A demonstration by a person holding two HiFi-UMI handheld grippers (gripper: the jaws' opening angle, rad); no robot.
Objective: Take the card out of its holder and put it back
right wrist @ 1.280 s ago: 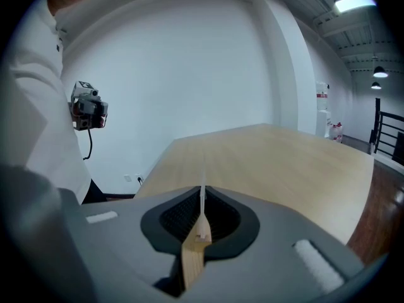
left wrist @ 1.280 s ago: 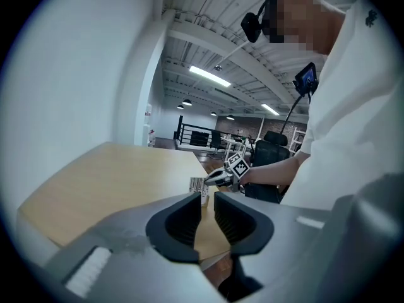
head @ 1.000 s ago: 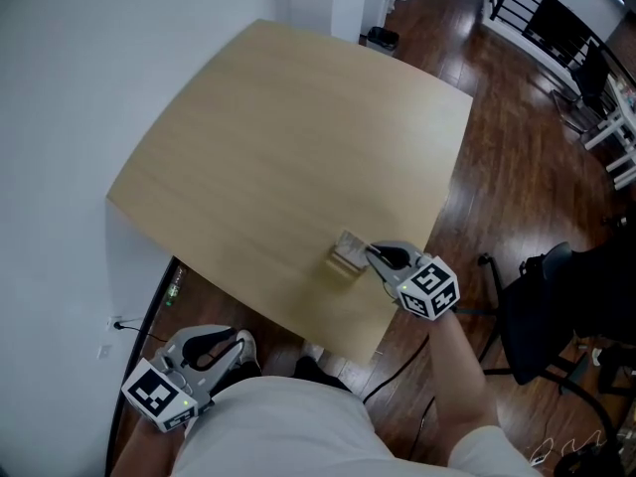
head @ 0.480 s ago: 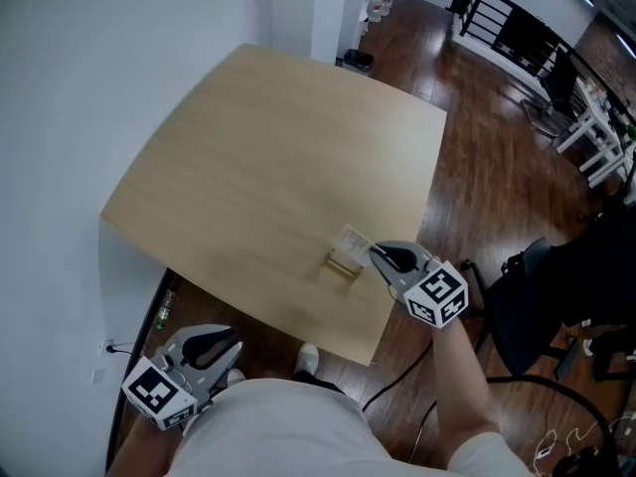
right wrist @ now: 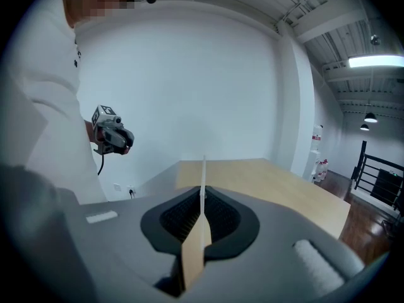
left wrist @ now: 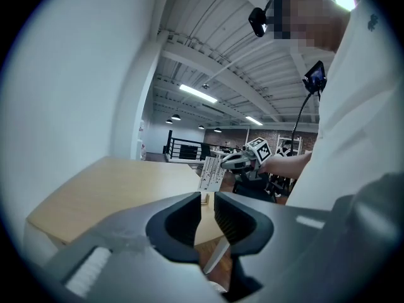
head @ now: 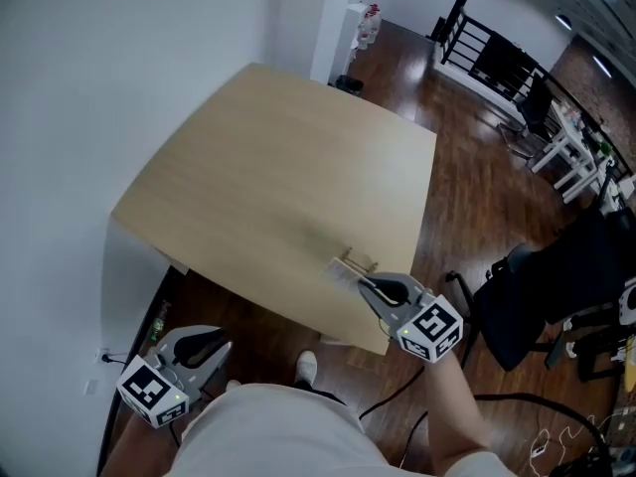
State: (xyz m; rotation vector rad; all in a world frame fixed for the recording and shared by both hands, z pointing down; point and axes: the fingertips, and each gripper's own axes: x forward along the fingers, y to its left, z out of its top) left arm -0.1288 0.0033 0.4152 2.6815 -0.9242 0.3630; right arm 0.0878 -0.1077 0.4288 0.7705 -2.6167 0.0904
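Right gripper (head: 364, 285), lower centre-right of the head view, over the near edge of the table (head: 268, 167). Its own view shows the jaws (right wrist: 203, 197) clamped flat on the card (right wrist: 203, 169), seen edge-on as a thin pale line running up between the pads. The pinch is on one end only, probably so the rest of the card stays free to enter a slot. In the left gripper view the card (left wrist: 209, 172) hangs upright from the right gripper (left wrist: 228, 161), just above the small wooden holder (left wrist: 204, 198); it looks clear of the slot, though the gap is too fine to be sure. From the head the holder (head: 360, 262) sits near the table's lower right edge, with the card (head: 341, 273) just beside it to the left. Left gripper (head: 214, 346) is parked low at the lower left, off the table, well apart from the work. Its jaws (left wrist: 207, 210) stand a narrow slit apart with nothing in them, so it likely has no part in this step. Judged stage: card out, reinsertion to come. Upright carriage suits dropping it back edge-first.
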